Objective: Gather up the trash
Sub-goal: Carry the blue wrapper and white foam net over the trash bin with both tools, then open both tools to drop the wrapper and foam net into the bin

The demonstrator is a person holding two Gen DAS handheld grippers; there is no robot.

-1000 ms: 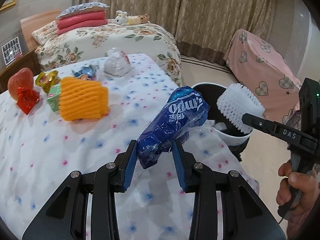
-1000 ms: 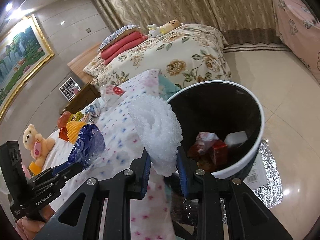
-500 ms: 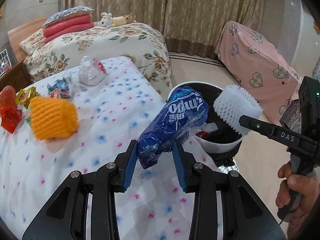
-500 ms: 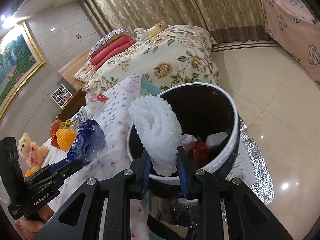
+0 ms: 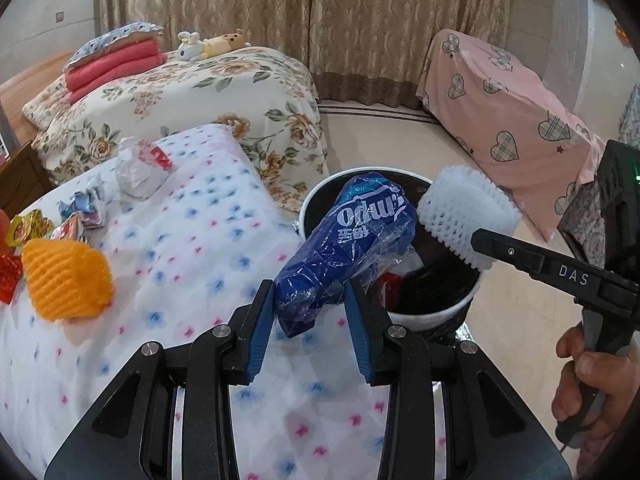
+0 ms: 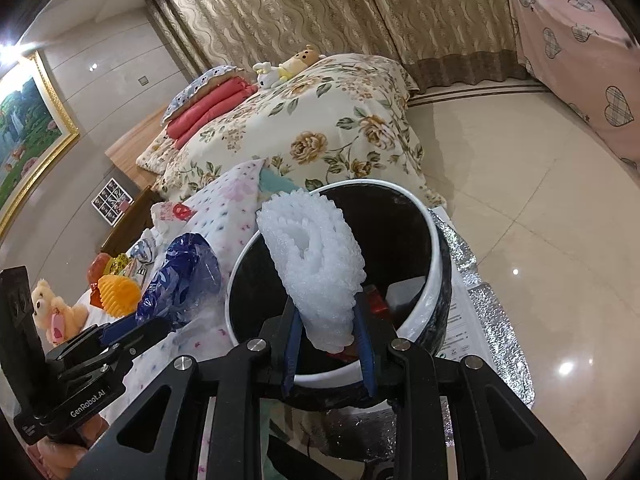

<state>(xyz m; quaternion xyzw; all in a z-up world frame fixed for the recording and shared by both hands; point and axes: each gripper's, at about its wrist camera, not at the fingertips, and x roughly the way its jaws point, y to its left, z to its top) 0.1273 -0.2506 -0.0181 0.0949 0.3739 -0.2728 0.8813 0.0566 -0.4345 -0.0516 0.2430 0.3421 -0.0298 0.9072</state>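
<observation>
— So, what is each gripper carrying right now?

— The left gripper (image 5: 310, 316) is clamping the lower end of a crumpled blue plastic tissue wrapper (image 5: 348, 244), and the right gripper (image 6: 326, 338) is pinching a white foam fruit net (image 6: 316, 264). Both jaws are clenched on their loads, and both pieces are hanging over the mouth of the round white-rimmed black bin (image 6: 438, 256) standing beside the dotted white bedspread (image 5: 192, 240).

— What is worrying you?

— The wrapper is sitting over the near rim, not the centre. If the jaws are letting go here, I think it could be catching the rim and sliding onto the bedspread or floor. The two grippers are also working close together, so they could be knocking each other. And the foam net is light and springy; it might be clinging to a pad.

— Which way is the wrapper pointing?

— Its long axis is running up and away from the jaws, tilted rightward, with the printed end leaning over the bin. The net is standing nearly upright.

— And the rest?

— An orange foam net (image 5: 66, 278) and small sweet wrappers (image 5: 80, 212) are waiting on the bedspread.
</observation>
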